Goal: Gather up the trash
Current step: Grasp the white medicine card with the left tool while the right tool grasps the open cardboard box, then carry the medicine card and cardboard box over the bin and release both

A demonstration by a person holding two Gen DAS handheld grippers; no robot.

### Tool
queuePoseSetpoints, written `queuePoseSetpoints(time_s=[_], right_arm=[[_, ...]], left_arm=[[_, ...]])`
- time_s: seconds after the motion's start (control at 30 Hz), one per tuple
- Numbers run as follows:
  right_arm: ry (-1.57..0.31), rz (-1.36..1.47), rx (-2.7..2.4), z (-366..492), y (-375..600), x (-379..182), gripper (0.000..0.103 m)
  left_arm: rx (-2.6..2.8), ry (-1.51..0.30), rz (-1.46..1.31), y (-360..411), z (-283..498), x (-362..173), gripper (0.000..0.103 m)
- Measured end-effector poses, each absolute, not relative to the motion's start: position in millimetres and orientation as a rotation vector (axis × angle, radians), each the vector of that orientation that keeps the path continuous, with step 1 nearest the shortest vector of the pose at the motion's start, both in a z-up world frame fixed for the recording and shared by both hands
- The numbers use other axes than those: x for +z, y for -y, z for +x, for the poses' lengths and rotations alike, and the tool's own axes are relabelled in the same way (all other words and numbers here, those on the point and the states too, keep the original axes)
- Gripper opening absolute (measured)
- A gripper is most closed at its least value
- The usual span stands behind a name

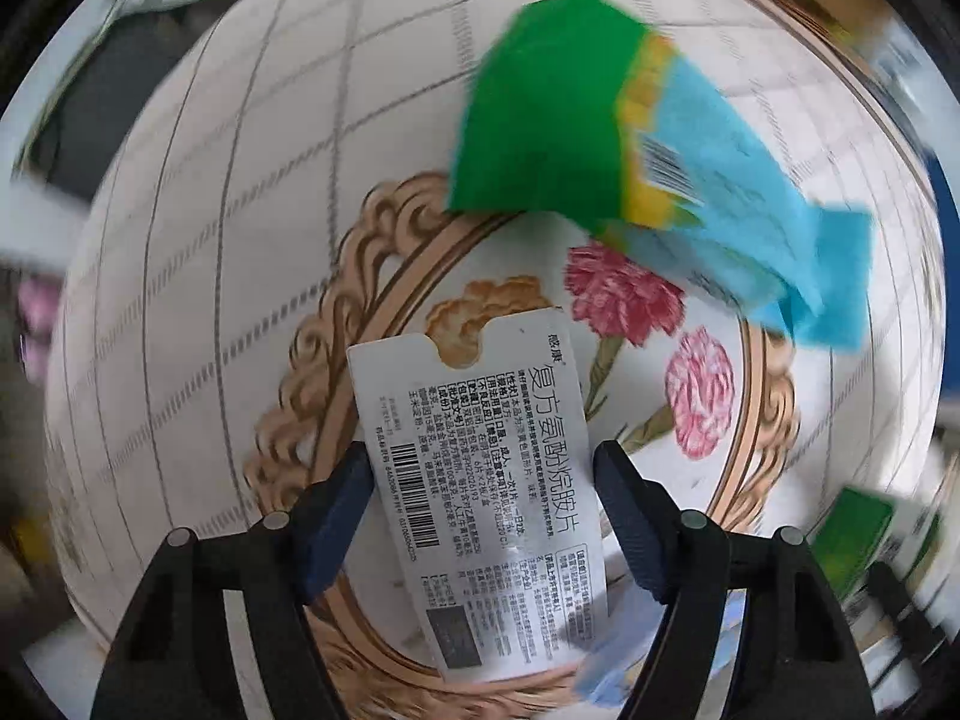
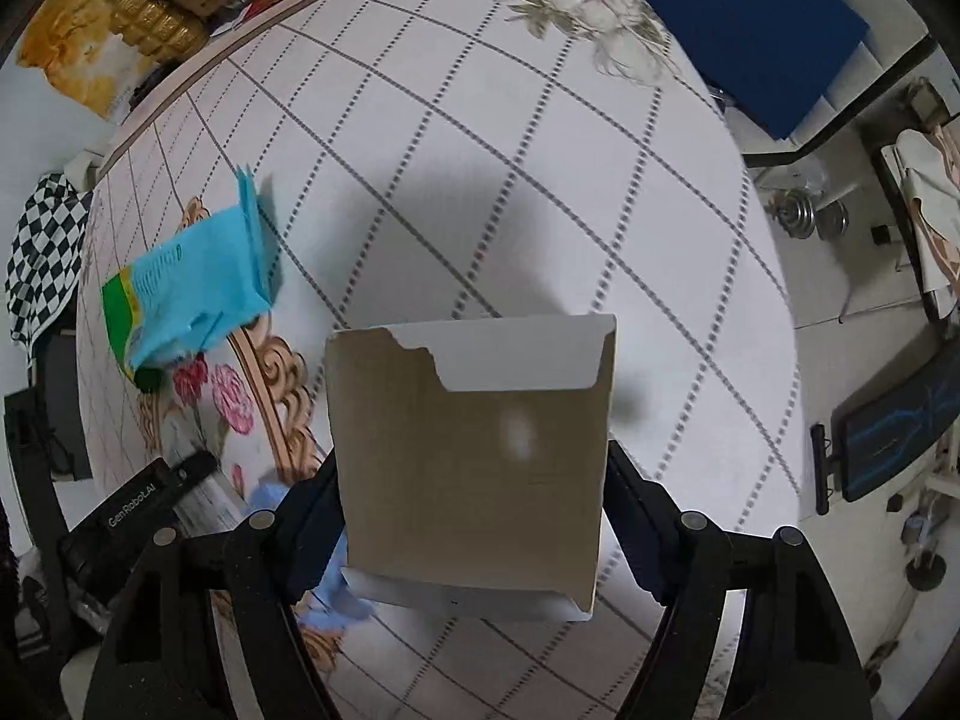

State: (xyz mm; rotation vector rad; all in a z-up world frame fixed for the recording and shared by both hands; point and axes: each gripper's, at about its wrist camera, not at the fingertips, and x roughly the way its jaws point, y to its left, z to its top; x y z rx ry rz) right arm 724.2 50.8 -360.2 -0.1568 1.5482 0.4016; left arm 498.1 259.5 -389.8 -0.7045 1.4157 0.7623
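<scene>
The trash here is basically flattened packaging lying on a round table [image 2: 456,138] with a white gridded cloth and a flowery medallion in the middle. A white medicine box [image 1: 480,480], printed with dark text and a barcode, is sitting right between the fingers of the left gripper [image 1: 483,501]. The left pad is looking like it's touching the box's edge, while the right pad is standing just off it with a sliver of cloth showing, so I can't honestly say it's clamped yet. The fingers are spread fairly wide, about box width.

Over on the other side, a torn brown cardboard box [image 2: 474,450], opened flat with its white inner flap showing at the top, is filling the space between the fingers of the right gripper [image 2: 474,501]. Both dark pads are sitting up against its side edges, so it's looking gripped, with the jaws at a wide setting.

A third piece, a green and blue carton [image 1: 630,150] with a yellow band and a barcode, is lying on the cloth further out, blurry in the left view and sharper in the right one, overlapping the medallion's rim.

Something crumpled and pale blue [image 2: 336,576] is peeking out under the brown box's corner, can't tell what it is. A blue board [image 2: 738,24] is resting beyond the table's edge.
</scene>
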Motion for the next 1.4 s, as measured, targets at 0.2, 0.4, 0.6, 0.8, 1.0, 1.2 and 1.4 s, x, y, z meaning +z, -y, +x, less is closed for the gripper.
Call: queuePoseSetpoints(time_s=[0.2,0.4,0.6,0.8,1.0,1.2,1.4], right_arm=[[-1.569,-0.277,0.418,688.1,-19.4,-358.7,0.079],[-1.569,-0.285,0.394,673.6,-4.9,-358.7,0.082],[-1.572,-0.313,0.355,673.9,-11.9,-368.6,0.082],[-1.509,-0.337,0.37,658.6,-18.6,-356.0,0.072],[-1.406,-0.35,0.409,620.4,-17.2,-320.8,0.071],[-1.304,-0.303,0.457,554.8,2.8,-277.4,0.071],[-1.197,-0.237,0.467,449.2,31.9,-226.8,0.071]], left_arm=[[0.562,-1.547,-0.385,-224.8,469.0,-385.2,0.073],[0.627,-1.517,-0.644,-236.0,428.0,-391.3,0.078],[0.713,-1.481,-0.724,-229.5,402.8,-389.1,0.074],[0.676,-1.454,-0.614,-191.9,380.6,-374.9,0.07],[0.663,-1.365,-0.495,-156.3,351.6,-326.0,0.07],[0.628,-1.248,-0.42,-113.1,308.6,-267.5,0.07],[0.573,-1.134,-0.353,-103.4,249.8,-219.0,0.07]])
